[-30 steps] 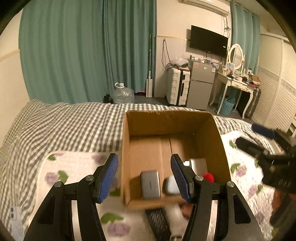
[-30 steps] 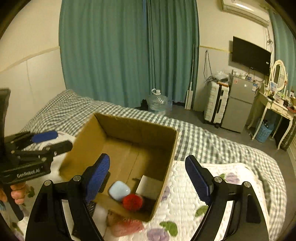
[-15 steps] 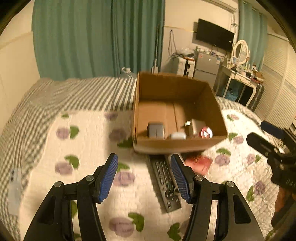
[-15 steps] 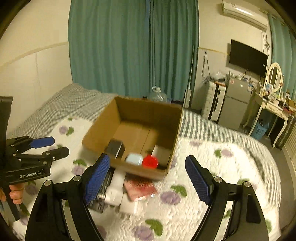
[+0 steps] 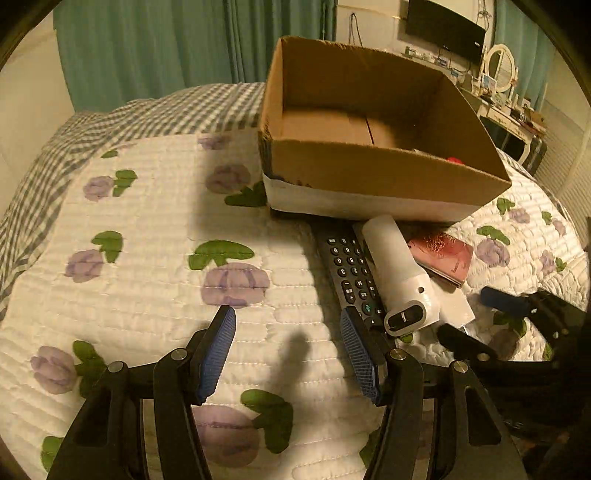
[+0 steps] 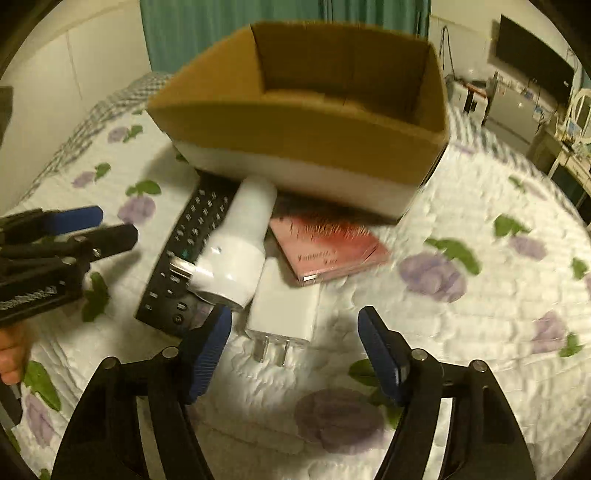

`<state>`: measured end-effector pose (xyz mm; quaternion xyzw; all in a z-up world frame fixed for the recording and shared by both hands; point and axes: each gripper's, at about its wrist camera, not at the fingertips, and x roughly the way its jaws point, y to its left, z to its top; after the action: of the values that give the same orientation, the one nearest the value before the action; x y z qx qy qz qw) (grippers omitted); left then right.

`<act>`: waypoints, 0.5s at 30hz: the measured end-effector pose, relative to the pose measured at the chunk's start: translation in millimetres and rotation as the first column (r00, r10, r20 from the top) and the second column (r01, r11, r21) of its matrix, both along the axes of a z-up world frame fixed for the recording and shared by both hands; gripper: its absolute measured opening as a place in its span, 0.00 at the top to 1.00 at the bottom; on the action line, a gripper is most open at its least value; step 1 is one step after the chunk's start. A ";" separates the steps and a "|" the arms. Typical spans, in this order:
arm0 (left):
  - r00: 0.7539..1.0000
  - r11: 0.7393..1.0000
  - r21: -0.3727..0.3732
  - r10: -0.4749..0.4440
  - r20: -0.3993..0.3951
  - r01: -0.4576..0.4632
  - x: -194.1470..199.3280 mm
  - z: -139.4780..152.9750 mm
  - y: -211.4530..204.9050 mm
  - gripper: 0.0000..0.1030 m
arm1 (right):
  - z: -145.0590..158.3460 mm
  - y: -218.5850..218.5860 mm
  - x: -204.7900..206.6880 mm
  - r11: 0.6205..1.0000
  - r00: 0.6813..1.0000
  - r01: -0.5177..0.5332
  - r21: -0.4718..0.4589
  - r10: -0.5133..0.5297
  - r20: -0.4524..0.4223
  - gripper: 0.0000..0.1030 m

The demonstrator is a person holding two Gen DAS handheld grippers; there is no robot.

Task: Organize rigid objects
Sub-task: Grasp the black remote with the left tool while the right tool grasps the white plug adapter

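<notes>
An open cardboard box [image 5: 369, 177] [image 6: 306, 125] stands on the bed, a red item [image 5: 454, 159] showing inside. In front of it lie a black remote [image 5: 351, 269] [image 6: 184, 251], a white cylindrical device [image 5: 395, 266] [image 6: 240, 243] across the remote, a pink flat box [image 5: 443, 254] [image 6: 332, 243] and a white charger plug [image 6: 284, 306] [image 5: 456, 308]. My left gripper [image 5: 288, 347] [image 6: 110, 224] is open over bare quilt, its right finger at the remote's near end. My right gripper [image 6: 295, 343] [image 5: 476, 317] is closing, the charger's pronged end between its fingertips, pads apart from it.
A white quilt with purple flowers [image 5: 147, 258] covers the bed, with a grey checked blanket [image 5: 166, 110] beyond. Green curtains [image 5: 147, 44], a television [image 5: 443, 26] and a dressing table [image 5: 506, 107] stand behind. A hand [image 6: 11, 354] holds the left gripper.
Both grippers have dropped toward the quilt and tilted down. The box now sits high in view and the items before it look much larger. The right jaws have narrowed.
</notes>
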<state>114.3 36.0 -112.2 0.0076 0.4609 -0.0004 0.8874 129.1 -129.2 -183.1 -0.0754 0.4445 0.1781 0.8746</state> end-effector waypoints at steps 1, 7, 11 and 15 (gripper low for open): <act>1.000 1.000 0.001 -0.002 -0.003 0.002 0.7 -1.1 -1.4 0.40 | -3.8 -0.4 2.2 1.000 1.000 -0.001 0.001 0.001 -0.012 0.38; 0.999 0.999 0.021 -0.026 -0.028 0.027 2.6 -9.5 -10.9 0.40 | -19.4 13.0 6.1 0.992 0.997 -0.064 -0.111 0.068 0.025 0.42; 0.998 0.997 0.040 -0.059 -0.034 0.061 0.1 -12.0 -22.0 0.40 | -17.2 11.0 2.7 0.989 0.996 -0.074 -0.125 0.079 0.034 0.58; 0.994 0.995 0.036 -0.094 -0.048 0.095 0.5 -14.5 -31.7 0.40 | -8.2 1.5 -5.2 0.992 0.997 -0.044 -0.116 0.050 0.050 0.61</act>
<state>114.8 4.3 -126.7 0.0464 0.4806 -0.0337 0.8751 123.8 -127.7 -191.3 -0.1410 0.4288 0.1708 0.8758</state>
